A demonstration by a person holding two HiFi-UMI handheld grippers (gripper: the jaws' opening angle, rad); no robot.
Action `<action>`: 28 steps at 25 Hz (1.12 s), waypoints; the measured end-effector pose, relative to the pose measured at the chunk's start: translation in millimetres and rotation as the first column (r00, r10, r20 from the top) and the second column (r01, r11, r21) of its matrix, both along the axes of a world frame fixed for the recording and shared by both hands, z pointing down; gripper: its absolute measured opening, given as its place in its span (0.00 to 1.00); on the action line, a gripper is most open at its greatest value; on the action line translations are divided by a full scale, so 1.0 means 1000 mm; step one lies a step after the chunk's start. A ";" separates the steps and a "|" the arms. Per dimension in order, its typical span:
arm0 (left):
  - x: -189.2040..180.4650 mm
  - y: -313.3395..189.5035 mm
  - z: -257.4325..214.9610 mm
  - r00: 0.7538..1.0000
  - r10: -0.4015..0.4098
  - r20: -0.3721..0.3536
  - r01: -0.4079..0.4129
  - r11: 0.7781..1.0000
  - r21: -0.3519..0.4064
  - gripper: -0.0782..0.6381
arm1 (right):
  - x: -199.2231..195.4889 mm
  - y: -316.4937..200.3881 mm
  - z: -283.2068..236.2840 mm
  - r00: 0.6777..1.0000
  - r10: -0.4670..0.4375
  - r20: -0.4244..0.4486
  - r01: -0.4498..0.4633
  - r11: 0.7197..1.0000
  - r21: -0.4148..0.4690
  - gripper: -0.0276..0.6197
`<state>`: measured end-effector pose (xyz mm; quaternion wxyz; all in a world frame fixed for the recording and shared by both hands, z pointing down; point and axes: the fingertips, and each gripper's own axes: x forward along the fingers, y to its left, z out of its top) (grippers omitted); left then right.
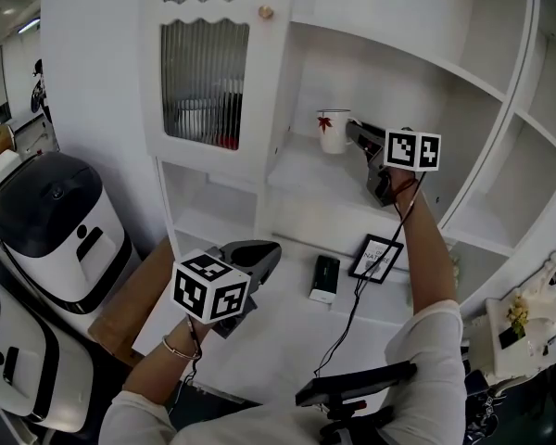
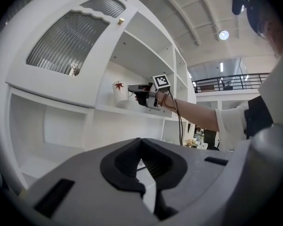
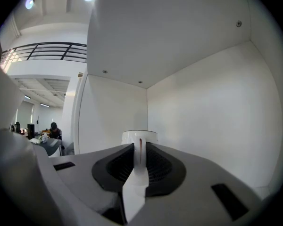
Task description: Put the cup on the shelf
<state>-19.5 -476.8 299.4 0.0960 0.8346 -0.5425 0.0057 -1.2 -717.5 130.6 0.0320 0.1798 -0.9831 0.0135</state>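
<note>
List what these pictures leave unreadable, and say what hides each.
Base of the cup: right gripper view, behind the fingers.
Items behind the ribbed glass door: head view, blurred by the glass.
Print on the framed card: head view, too small.

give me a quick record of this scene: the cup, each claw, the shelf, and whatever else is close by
cup: white cup with a red leaf print, upright
place: inside the open shelf compartment; cannot tell if its base rests on the board
right claw: right claw shut on the cup's handle
left claw: left claw shut, empty, low over the counter
nearby: ribbed glass door to the left of the cup in the head view
on counter: black box, framed picture
task state: cup in the shelf, not yet let go
</note>
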 end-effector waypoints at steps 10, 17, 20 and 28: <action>-0.026 0.010 0.012 0.998 -0.057 -0.001 0.057 0.998 -0.008 0.12 | -0.018 -0.021 0.023 0.992 0.051 -0.114 -0.048 0.998 0.029 0.15; -0.023 0.005 0.014 0.998 -0.054 0.016 0.054 0.999 -0.006 0.12 | -0.020 -0.019 0.028 0.989 0.042 -0.143 -0.036 0.998 0.044 0.15; -0.020 0.005 0.017 0.999 -0.040 0.013 0.041 0.999 -0.016 0.12 | -0.017 -0.016 0.029 0.985 0.044 -0.168 -0.036 0.998 0.054 0.15; -0.016 0.011 0.022 1.000 -0.013 0.013 0.013 0.999 -0.031 0.12 | -0.001 -0.014 0.040 0.984 0.044 -0.171 -0.043 0.999 0.009 0.16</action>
